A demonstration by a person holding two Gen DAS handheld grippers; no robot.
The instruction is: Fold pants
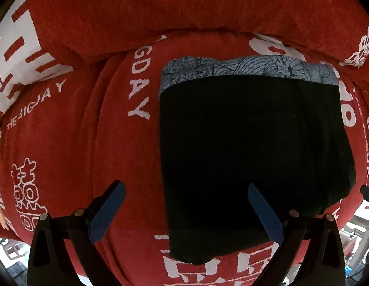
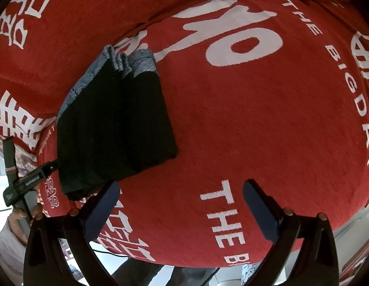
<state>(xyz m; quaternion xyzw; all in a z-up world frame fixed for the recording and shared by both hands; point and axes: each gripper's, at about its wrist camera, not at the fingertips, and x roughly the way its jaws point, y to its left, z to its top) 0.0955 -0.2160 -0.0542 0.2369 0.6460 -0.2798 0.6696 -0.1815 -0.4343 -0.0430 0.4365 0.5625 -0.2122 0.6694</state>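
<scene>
The black pants (image 1: 251, 157) lie folded into a compact rectangle on the red blanket (image 1: 89, 124), with a grey patterned waistband (image 1: 244, 70) along the far edge. My left gripper (image 1: 186, 205) is open and empty, hovering above the near left edge of the pants. In the right wrist view the folded pants (image 2: 113, 128) lie to the left, in stacked layers. My right gripper (image 2: 182, 202) is open and empty over bare blanket (image 2: 256, 119), to the right of the pants. The left gripper (image 2: 29, 178) shows at the pants' left edge, held by a hand.
The red blanket with white lettering covers a cushioned seat and its backrest (image 1: 184, 7). The seat's front edge (image 2: 208, 264) drops to a light floor. A dark cable (image 2: 108, 252) runs below the edge.
</scene>
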